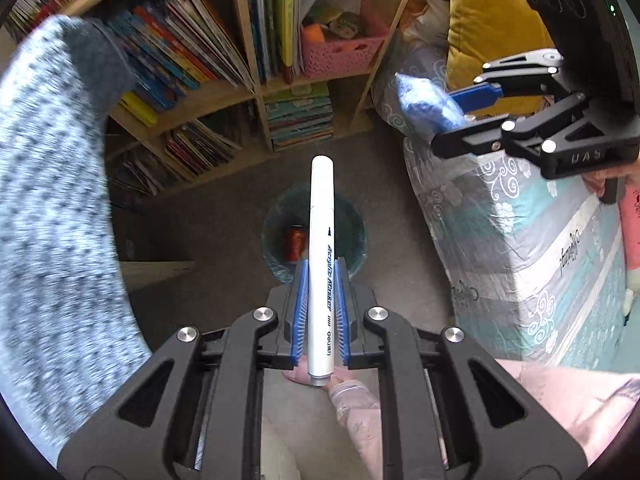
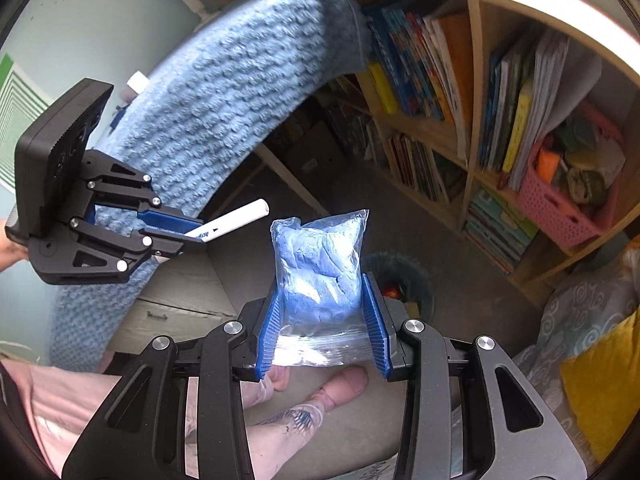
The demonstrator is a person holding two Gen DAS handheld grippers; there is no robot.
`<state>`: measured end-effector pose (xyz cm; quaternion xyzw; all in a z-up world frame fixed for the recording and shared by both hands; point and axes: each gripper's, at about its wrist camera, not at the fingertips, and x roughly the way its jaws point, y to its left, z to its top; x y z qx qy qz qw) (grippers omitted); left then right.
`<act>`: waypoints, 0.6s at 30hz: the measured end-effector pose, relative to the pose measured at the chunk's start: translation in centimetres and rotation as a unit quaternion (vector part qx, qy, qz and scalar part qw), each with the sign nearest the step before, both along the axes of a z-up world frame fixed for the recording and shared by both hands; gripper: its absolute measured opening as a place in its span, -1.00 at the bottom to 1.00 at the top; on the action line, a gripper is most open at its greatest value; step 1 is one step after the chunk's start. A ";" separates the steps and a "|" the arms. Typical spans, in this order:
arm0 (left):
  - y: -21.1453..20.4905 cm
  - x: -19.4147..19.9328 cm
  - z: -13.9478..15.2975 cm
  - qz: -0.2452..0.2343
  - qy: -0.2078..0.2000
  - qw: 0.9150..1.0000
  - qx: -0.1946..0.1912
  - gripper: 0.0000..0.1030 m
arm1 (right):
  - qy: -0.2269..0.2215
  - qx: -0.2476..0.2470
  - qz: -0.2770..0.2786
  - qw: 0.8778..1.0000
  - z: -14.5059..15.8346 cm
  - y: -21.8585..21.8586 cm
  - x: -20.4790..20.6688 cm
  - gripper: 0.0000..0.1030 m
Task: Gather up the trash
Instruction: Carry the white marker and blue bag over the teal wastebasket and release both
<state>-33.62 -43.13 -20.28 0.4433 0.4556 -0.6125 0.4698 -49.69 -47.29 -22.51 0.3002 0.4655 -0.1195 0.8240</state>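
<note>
My left gripper [image 1: 321, 268] is shut on a white acrylic marker [image 1: 321, 240] that points forward, directly above a round bin [image 1: 352, 216] on the floor with an orange can inside. My right gripper [image 2: 322, 300] is shut on a clear plastic bag of blue clay [image 2: 320, 268]; the same bin [image 2: 416, 276] lies below and just right of it. The right gripper [image 1: 460, 120] with the bag [image 1: 424, 104] shows at the upper right of the left wrist view. The left gripper [image 2: 192, 236] with the marker [image 2: 236, 220] shows at the left of the right wrist view.
A wooden bookshelf [image 1: 248, 92] full of books and a pink basket [image 1: 340, 52] stand behind the bin. A bed with a patterned cover [image 1: 520, 240] and yellow pillow [image 1: 488, 20] is on the right. A blue knitted blanket [image 2: 208, 120] hangs on the left. The person's feet [image 2: 344, 388] are below.
</note>
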 end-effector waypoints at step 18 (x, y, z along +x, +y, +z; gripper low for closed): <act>-3.7 -1.2 -16.8 0.012 0.036 0.996 0.077 -0.78 | 0.030 0.093 -0.065 0.993 -18.2 -3.2 0.3 -0.24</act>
